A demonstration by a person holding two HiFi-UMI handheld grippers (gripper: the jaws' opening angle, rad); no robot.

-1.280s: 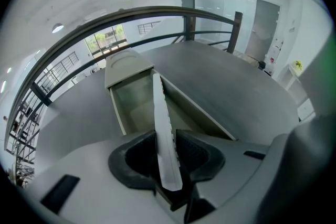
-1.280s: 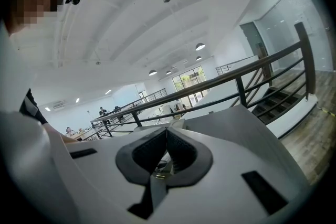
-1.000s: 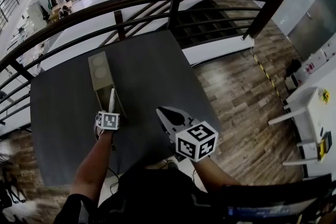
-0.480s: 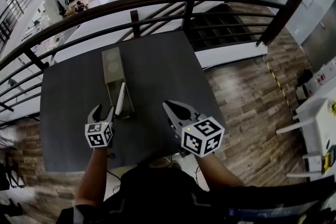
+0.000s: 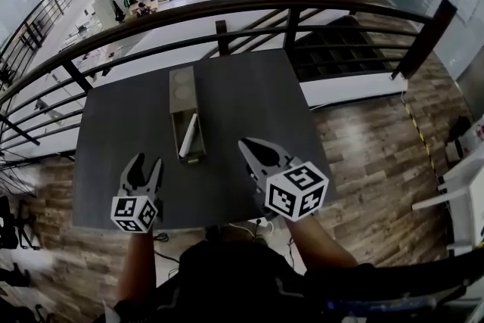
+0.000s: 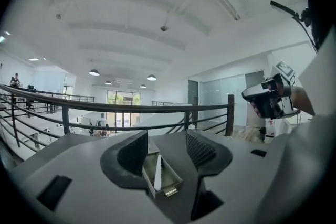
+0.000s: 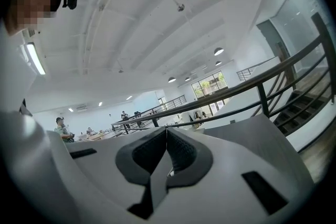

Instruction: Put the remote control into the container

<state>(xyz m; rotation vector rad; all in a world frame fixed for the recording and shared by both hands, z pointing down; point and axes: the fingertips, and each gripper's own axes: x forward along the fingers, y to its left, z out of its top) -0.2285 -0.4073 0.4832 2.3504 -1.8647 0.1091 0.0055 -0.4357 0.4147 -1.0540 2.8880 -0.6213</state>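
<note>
A slim white remote control (image 5: 188, 135) lies slanted inside a long olive-grey open container (image 5: 186, 116) on the dark table (image 5: 249, 94). In the left gripper view the remote control (image 6: 157, 172) leans in the container (image 6: 165, 182), seen between the jaws. My left gripper (image 5: 144, 165) hangs near the table's front left, well back from the container, jaws open and empty. My right gripper (image 5: 253, 150) hovers to the right of the container with its jaws shut and nothing between them (image 7: 167, 140).
A dark curved railing (image 5: 249, 4) runs along the table's far side, with stairs beyond. Wooden floor (image 5: 363, 140) lies to the right of the table. The container's far end holds a lid-like part with two round hollows (image 5: 181, 84).
My left gripper let go of the remote control, which now rests in the container, and drew back toward the table's front left with open jaws. The right gripper stayed about where it was.
</note>
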